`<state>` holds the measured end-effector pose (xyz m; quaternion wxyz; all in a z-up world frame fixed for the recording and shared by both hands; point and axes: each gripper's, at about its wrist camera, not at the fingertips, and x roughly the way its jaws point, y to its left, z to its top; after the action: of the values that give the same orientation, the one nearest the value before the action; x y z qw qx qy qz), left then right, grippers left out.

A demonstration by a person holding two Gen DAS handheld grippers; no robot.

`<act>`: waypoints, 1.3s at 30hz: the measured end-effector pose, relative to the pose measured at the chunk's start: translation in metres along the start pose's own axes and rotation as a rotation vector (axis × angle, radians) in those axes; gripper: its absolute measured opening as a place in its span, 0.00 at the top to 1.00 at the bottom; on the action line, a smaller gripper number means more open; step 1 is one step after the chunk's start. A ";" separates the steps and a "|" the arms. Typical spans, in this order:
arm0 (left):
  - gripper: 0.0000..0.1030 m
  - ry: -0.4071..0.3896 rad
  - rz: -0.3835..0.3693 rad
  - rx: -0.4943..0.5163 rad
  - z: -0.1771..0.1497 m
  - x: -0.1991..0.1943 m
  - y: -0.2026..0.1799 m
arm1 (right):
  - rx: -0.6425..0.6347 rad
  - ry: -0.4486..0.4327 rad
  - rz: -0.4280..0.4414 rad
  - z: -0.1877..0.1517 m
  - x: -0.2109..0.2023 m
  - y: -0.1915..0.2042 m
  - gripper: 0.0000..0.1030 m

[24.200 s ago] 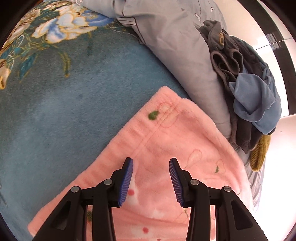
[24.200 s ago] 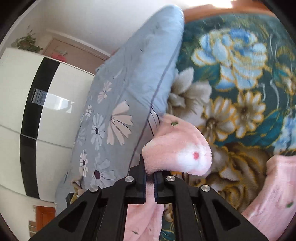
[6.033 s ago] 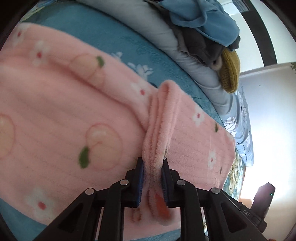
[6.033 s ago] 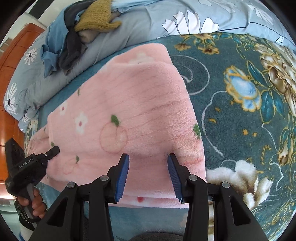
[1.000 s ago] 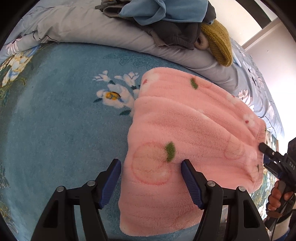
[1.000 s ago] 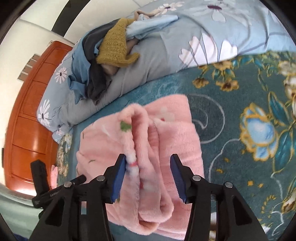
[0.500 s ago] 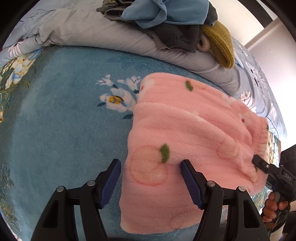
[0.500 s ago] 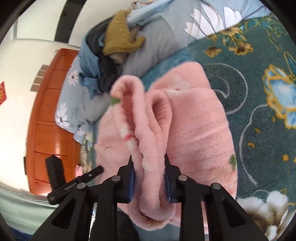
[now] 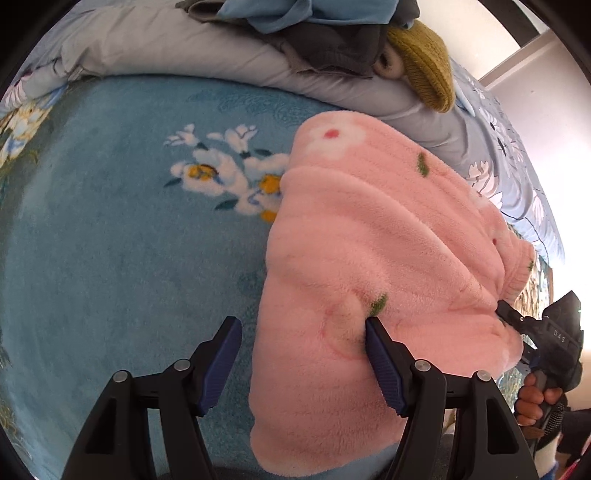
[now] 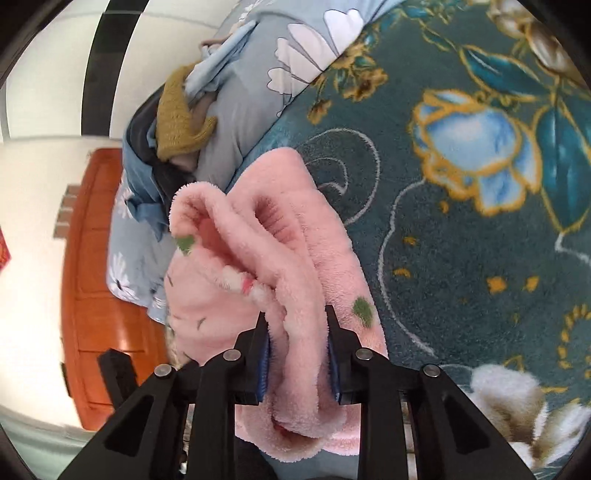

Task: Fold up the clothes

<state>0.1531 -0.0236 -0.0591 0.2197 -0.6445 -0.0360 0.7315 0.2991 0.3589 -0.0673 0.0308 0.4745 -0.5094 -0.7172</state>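
Pink fleece garment (image 9: 373, 251) lies folded on blue flowered blanket (image 9: 110, 240) on bed. Right gripper (image 10: 297, 350) jaws just closed, pinching thick bunched fold of garment. Left gripper (image 9: 303, 360) jaws spread wide; one jaw pokes into garment, other over blanket. Clothes pile (image 9: 332, 33) on grey pillow behind.

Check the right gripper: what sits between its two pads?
A thick bunched fold of the pink fleece garment fills the right gripper, pads pressing both sides; the right wrist view shows it.
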 end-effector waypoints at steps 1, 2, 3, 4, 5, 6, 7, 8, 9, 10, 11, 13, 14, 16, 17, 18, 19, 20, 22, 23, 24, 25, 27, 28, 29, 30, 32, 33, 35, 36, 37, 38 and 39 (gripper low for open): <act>0.31 -0.001 -0.007 -0.006 0.000 -0.002 0.001 | -0.019 0.003 -0.017 0.000 -0.001 0.005 0.69; 0.31 -0.005 -0.010 -0.006 0.001 -0.005 0.001 | -0.045 0.006 -0.037 0.000 -0.003 0.011 0.69; 0.31 -0.012 -0.010 -0.001 0.002 -0.009 0.000 | -0.076 0.006 -0.059 0.001 -0.006 0.018 0.68; 0.31 -0.020 -0.010 0.005 0.003 -0.013 -0.001 | -0.108 0.005 -0.083 0.002 -0.009 0.025 0.65; 0.31 -0.029 -0.010 0.011 0.003 -0.018 -0.002 | -0.135 -0.009 -0.114 0.002 -0.016 0.030 0.63; 0.31 -0.043 -0.010 0.020 0.004 -0.024 -0.004 | -0.161 -0.029 -0.147 0.003 -0.023 0.035 0.61; 0.31 -0.063 -0.008 0.034 0.005 -0.032 -0.007 | -0.187 -0.048 -0.180 0.003 -0.031 0.040 0.61; 0.31 -0.087 0.000 0.055 0.006 -0.040 -0.012 | -0.211 -0.072 -0.201 0.005 -0.037 0.047 0.60; 0.31 -0.107 0.007 0.078 0.007 -0.046 -0.017 | -0.235 -0.097 -0.217 0.006 -0.044 0.054 0.60; 0.31 -0.121 0.007 0.103 0.009 -0.051 -0.023 | -0.258 -0.113 -0.217 0.008 -0.048 0.060 0.60; 0.31 -0.130 -0.003 0.129 0.010 -0.053 -0.031 | -0.286 -0.112 -0.199 0.010 -0.047 0.069 0.60; 0.31 -0.128 -0.033 0.172 0.011 -0.050 -0.046 | -0.345 -0.099 -0.155 0.013 -0.039 0.088 0.60; 0.31 -0.121 -0.042 0.193 0.013 -0.045 -0.055 | -0.379 -0.073 -0.140 0.014 -0.029 0.098 0.60; 0.31 -0.102 -0.035 0.228 0.014 -0.033 -0.070 | -0.454 -0.008 -0.124 0.015 -0.004 0.117 0.60; 0.31 -0.095 -0.034 0.241 0.012 -0.029 -0.075 | -0.493 0.023 -0.121 0.015 0.007 0.125 0.60; 0.31 -0.088 -0.036 0.248 0.009 -0.026 -0.076 | -0.519 0.029 -0.136 0.016 0.013 0.126 0.60; 0.31 -0.080 -0.035 0.251 0.006 -0.023 -0.075 | -0.539 0.028 -0.157 0.019 0.017 0.126 0.60; 0.31 -0.071 -0.029 0.247 0.001 -0.019 -0.072 | -0.527 0.023 -0.174 0.025 0.019 0.120 0.60; 0.31 -0.055 -0.029 0.233 -0.004 -0.011 -0.066 | -0.479 0.010 -0.204 0.039 0.023 0.106 0.61; 0.31 -0.054 -0.035 0.227 -0.005 -0.008 -0.065 | -0.457 0.015 -0.199 0.044 0.026 0.100 0.61; 0.31 -0.059 -0.038 0.224 -0.006 -0.007 -0.064 | -0.449 0.021 -0.200 0.046 0.029 0.097 0.61; 0.31 -0.062 -0.037 0.224 -0.007 -0.005 -0.063 | -0.446 0.027 -0.206 0.048 0.033 0.095 0.61; 0.31 -0.051 -0.025 0.228 -0.006 0.001 -0.064 | -0.455 0.027 -0.225 0.047 0.039 0.095 0.61; 0.30 -0.043 -0.023 0.224 -0.006 0.004 -0.063 | -0.456 0.024 -0.228 0.047 0.041 0.095 0.61; 0.29 -0.038 -0.024 0.220 -0.006 0.007 -0.062 | -0.458 0.019 -0.224 0.047 0.041 0.094 0.61; 0.28 -0.038 -0.032 0.217 -0.006 0.009 -0.061 | -0.461 0.012 -0.219 0.046 0.040 0.093 0.60; 0.25 -0.051 -0.051 0.214 -0.008 0.011 -0.060 | -0.450 0.013 -0.193 0.046 0.040 0.090 0.56; 0.24 -0.060 -0.060 0.215 -0.009 0.011 -0.059 | -0.443 0.015 -0.178 0.046 0.041 0.089 0.50; 0.21 -0.075 -0.076 0.220 -0.012 0.010 -0.059 | -0.432 0.008 -0.130 0.046 0.040 0.088 0.39; 0.20 -0.080 -0.084 0.224 -0.013 0.010 -0.059 | -0.442 0.002 -0.117 0.044 0.040 0.090 0.34; 0.18 -0.083 -0.090 0.230 -0.014 0.010 -0.060 | -0.456 -0.006 -0.107 0.042 0.039 0.093 0.27; 0.16 -0.086 -0.096 0.237 -0.014 0.009 -0.061 | -0.472 -0.010 -0.101 0.039 0.039 0.096 0.25; 0.15 -0.089 -0.103 0.241 -0.015 0.009 -0.061 | -0.490 -0.015 -0.095 0.036 0.039 0.099 0.22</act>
<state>0.1837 0.0314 -0.0498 0.3309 -0.5777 0.0095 0.7461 0.2087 0.3164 -0.0165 0.1072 0.4713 -0.2977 -0.8233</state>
